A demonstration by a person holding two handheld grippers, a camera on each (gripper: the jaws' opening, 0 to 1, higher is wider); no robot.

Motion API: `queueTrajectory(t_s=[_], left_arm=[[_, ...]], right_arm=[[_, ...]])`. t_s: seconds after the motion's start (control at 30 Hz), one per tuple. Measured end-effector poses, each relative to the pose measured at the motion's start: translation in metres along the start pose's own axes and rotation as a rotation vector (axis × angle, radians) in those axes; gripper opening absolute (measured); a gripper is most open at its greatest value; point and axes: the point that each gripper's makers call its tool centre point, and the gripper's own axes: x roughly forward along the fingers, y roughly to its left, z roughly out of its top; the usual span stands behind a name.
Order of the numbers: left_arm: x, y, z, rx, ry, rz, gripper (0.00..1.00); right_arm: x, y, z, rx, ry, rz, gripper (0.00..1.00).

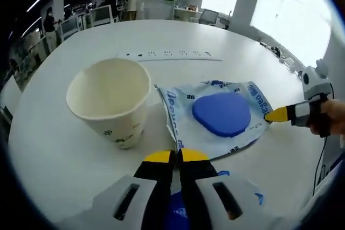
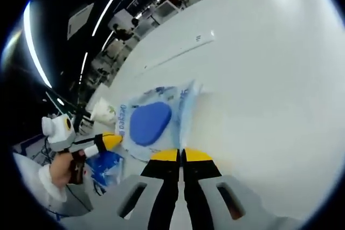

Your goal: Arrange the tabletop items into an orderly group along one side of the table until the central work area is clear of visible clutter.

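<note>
Left gripper view: the left hand-held gripper [image 1: 177, 157] rises from the bottom centre, its yellow-tipped jaws pressed together on the near edge of a clear packet [image 1: 215, 118] holding a blue disc [image 1: 222, 113]. The packet lies flat on the white counter [image 1: 64, 154] at centre right. A paper cup [image 1: 110, 100] stands upright just left of the packet. A white power strip [image 1: 170, 55] lies beyond, toward the upper centre. The right hand-held gripper [image 1: 276, 115] enters from the right edge, its yellow tip touching the packet's far edge. Right gripper view: the right hand-held gripper's jaws are closed at the packet's edge; whether they pinch it cannot be told.
</note>
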Motion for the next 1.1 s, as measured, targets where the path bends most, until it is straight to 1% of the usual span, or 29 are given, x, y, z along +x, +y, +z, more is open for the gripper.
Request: queueTrajectory(t_s=[0.2,0.3,0.33,0.5,0.57,0.6,0.67,0.7,0.8,0.93,1.0,1.1], left_arm=[[0.0,0.0,0.0,-0.024,-0.013,0.008,0.01],[0.0,0.0,0.0,-0.056,-0.02,0.01,0.01],[0.0,0.0,0.0,-0.06,-0.02,0.011,0.0],[0.0,0.0,-0.001,-0.053,-0.015,0.021,0.0],[0.0,0.0,-0.001,-0.061,-0.017,0.023,0.0],[0.0,0.0,-0.001,-0.062,-0.018,0.023,0.0],[0.0,0.001,-0.001,-0.062,-0.02,0.022,0.0],[0.0,0.001,-0.001,-0.062,-0.019,0.023,0.0],[-0.001,0.0,-0.001,-0.051,-0.019,0.027,0.0],[-0.002,0.0,-0.002,-0.056,-0.026,0.032,0.0],[-0.002,0.0,-0.001,-0.05,-0.028,0.035,0.0],[-0.002,0.001,-0.001,-0.044,-0.028,0.036,0.0]], right_arm=[[0.002,0.0,-0.001,0.003,0.002,-0.01,0.0],[0.002,-0.001,-0.001,0.035,-0.003,-0.013,0.0],[0.002,-0.001,-0.001,0.033,-0.004,-0.014,0.0],[0.0,0.001,-0.001,0.037,0.006,-0.018,0.01],[-0.003,0.003,0.005,-0.039,-0.021,-0.007,0.02],[-0.007,0.006,0.011,-0.068,-0.055,-0.005,0.03],[-0.014,0.012,0.01,-0.062,-0.059,0.011,0.06],[-0.019,0.014,0.011,-0.061,-0.071,0.012,0.1],[-0.028,0.014,0.008,-0.071,-0.079,0.001,0.17],[-0.041,0.018,0.006,-0.072,-0.097,0.008,0.2],[-0.051,0.024,0.006,-0.073,-0.119,0.022,0.24],[-0.071,0.033,0.002,-0.109,-0.13,0.041,0.27]])
